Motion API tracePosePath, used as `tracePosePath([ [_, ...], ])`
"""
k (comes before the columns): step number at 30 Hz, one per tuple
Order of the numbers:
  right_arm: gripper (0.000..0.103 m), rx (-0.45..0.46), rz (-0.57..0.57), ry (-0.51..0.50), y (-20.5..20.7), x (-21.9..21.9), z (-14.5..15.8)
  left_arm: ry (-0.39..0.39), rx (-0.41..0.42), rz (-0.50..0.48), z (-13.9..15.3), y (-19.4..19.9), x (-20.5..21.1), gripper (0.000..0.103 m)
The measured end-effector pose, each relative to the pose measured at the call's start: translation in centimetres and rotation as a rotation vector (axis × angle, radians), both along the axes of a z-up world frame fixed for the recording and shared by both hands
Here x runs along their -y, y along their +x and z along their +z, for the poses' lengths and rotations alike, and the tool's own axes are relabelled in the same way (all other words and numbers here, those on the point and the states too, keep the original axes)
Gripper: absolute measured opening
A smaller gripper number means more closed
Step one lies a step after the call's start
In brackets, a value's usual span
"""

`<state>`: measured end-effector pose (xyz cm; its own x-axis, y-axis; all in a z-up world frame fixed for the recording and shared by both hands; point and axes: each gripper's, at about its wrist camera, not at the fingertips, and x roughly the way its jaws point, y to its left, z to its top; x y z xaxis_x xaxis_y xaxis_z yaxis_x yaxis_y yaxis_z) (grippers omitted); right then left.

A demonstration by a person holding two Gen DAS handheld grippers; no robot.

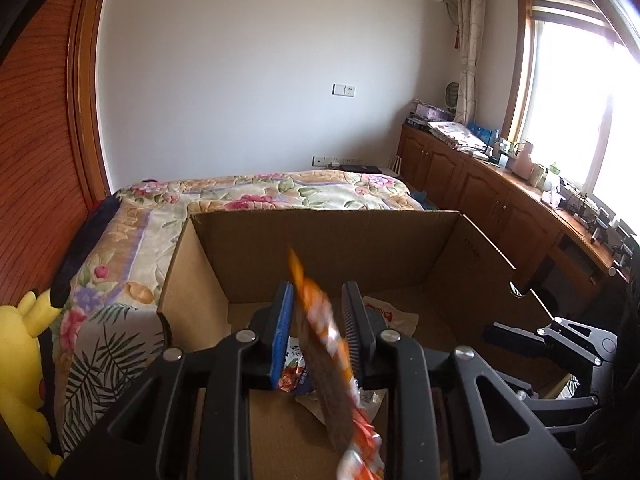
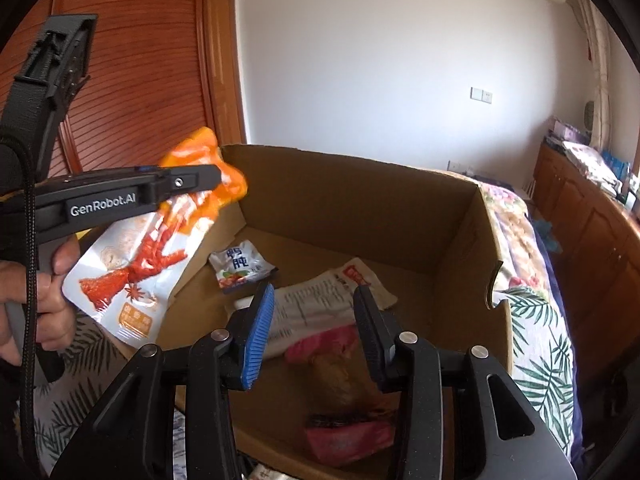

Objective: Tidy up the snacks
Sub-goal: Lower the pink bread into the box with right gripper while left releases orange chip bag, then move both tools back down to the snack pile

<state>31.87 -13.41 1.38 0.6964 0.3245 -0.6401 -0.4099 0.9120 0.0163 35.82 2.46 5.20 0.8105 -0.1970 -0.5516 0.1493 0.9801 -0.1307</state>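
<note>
Left gripper (image 1: 318, 312): jaws standing a little apart, orange-and-white crayfish snack pouch (image 2: 136, 248) hanging between them; whether the pads are pressing it, I cannot tell.
Right gripper (image 2: 314, 328): jaws parted, a blurred pink packet (image 2: 340, 436) lying loose below them, not clamped.
Pouch: glossy, tilting over the near-left corner of the cardboard box (image 2: 360, 196).
Inside box: small blue-and-white packet (image 2: 240, 268), white printed bag (image 2: 316, 304).
Surroundings: box sitting on floral bedspread (image 1: 256, 192); yellow plush toy (image 1: 24, 360) beside it.
</note>
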Motion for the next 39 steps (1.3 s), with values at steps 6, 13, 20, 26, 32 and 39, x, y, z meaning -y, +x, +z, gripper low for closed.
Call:
tracePosePath([
  [6, 0.041, 0.01, 0.004, 0.006, -1.1, -0.2, 0.5, 0.004, 0.015, -0.017, 0.8, -1.2, 0.1, 0.026],
  [13, 0.041, 0.025, -0.002, 0.041, -3.5, 0.4, 1.9, 0.007, 0.031, -0.041, 1.9, -4.2, -0.1, 0.034],
  [20, 0.041, 0.043, 0.005, 0.05, -7.0, 0.3, 3.3, 0.03, 0.05, -0.069, 2.9, -8.1, 0.1, 0.039],
  [26, 0.041, 0.044, 0.011, 0.06, -10.1, -0.2, 3.7, 0.046, 0.058, -0.102, 3.2, -11.6, 0.2, 0.045],
  [32, 0.042, 0.03, 0.019, 0.063, -12.3, -0.5, 3.2, 0.057, 0.034, -0.118, 2.0, -14.5, -0.1, 0.047],
  [39, 0.042, -0.015, 0.02, 0.062, -14.5, -0.7, 1.3, 0.064, -0.012, -0.1, -1.2, -16.5, -0.2, 0.049],
])
